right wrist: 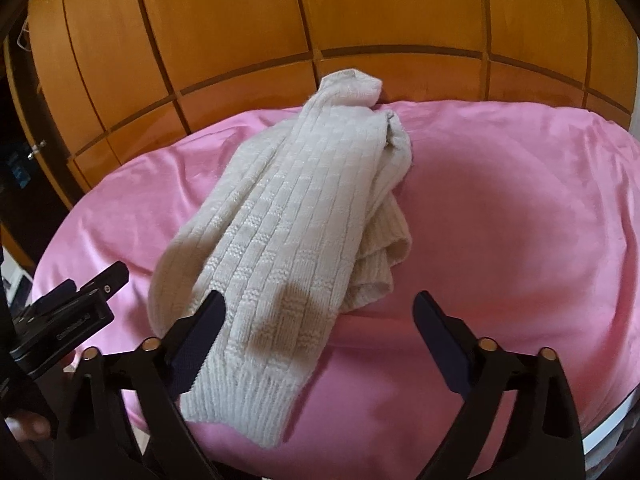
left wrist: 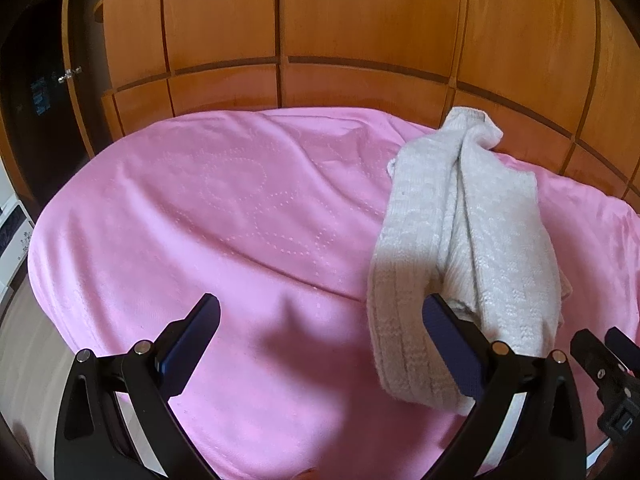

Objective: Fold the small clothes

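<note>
A cream cable-knit sweater lies folded lengthwise into a long, narrow bundle on a pink blanket that covers the surface. The bundle runs from the near edge of the blanket up to the far edge, where its bunched top end rests against the wooden panelled wardrobe behind. Its ribbed hem sits closest to the near edge.

The left claw is spread wide and holds nothing. Its right finger sits over the left side of the sweater's lower part, in front of it in this view; whether it touches the knit I cannot tell. Its left finger is over bare blanket, well clear of the garment.

The right claw is also spread, with nothing pinched. Its left finger overlaps the lower left part of the sweater, and its right finger is over pink blanket to the right of it, so the hem end of the bundle lies partly in the gap between them. The sweater lies slack, gripped by neither claw.
</note>
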A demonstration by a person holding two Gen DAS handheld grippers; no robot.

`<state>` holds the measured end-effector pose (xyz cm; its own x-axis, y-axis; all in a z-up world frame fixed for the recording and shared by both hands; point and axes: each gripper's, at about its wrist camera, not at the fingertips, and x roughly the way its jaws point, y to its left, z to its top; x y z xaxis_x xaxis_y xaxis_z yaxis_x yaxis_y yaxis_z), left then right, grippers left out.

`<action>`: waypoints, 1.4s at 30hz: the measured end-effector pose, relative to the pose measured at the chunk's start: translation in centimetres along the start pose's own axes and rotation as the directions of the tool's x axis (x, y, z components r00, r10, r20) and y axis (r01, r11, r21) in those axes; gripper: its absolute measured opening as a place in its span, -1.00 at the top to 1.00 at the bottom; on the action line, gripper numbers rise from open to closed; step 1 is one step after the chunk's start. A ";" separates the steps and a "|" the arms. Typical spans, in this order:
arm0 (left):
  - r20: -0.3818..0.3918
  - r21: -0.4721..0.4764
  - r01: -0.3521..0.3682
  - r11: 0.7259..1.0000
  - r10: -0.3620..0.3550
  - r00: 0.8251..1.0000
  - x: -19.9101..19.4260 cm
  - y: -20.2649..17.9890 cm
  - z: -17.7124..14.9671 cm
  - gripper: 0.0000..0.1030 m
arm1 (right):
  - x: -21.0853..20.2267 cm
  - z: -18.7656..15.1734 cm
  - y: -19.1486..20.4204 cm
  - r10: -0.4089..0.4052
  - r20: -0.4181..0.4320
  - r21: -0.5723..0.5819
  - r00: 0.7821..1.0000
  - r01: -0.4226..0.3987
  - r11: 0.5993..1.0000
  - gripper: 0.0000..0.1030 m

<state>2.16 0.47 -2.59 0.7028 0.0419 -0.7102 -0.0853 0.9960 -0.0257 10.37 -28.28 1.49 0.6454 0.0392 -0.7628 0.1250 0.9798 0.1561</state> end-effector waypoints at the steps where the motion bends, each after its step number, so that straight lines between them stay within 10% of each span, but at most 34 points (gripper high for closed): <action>1: -0.003 -0.007 0.007 1.000 -0.007 1.000 0.2 0.3 0.1 -0.96 | 0.1 0.0 -0.1 0.011 -0.008 0.007 1.000 -0.011 1.000 -0.57; 14: -0.107 -0.160 0.098 0.982 -0.116 0.987 2.9 3.9 -1.1 -0.88 | 4.2 -1.2 0.9 0.119 -0.201 0.035 0.972 -0.115 0.993 -0.32; 20: -0.233 -0.163 0.290 0.943 -0.322 0.918 5.4 1.6 -2.3 -0.10 | 5.3 -1.9 1.8 0.180 -0.248 0.006 0.952 -0.184 0.983 0.67; 25: -0.255 -0.162 0.369 0.915 -0.401 0.880 6.0 -0.5 -2.1 0.29 | 3.1 -0.4 0.9 0.191 -0.195 -0.055 0.962 -0.205 0.977 0.75; 29: -0.285 -0.139 0.397 0.907 -0.421 0.861 6.8 -1.7 -2.5 1.00 | 0.4 1.7 -2.3 0.077 -0.089 -0.125 0.993 -0.088 0.988 0.77; 33: -0.233 -0.142 0.416 0.898 -0.439 0.868 5.5 -0.1 -1.3 1.00 | -1.6 4.9 -8.5 -0.122 0.023 -0.100 0.992 0.123 0.987 0.77; 42: -0.105 -0.151 0.289 0.945 -0.306 0.946 5.3 7.1 5.5 1.00 | 0.4 13.6 -24.7 -0.557 0.080 0.074 0.827 0.553 0.830 0.77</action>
<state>9.12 8.19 -2.67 0.6170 -0.2731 -0.7381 0.0158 0.9420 -0.3353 17.75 -55.15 5.86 0.5237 -0.5292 -0.6676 0.5164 0.8205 -0.2452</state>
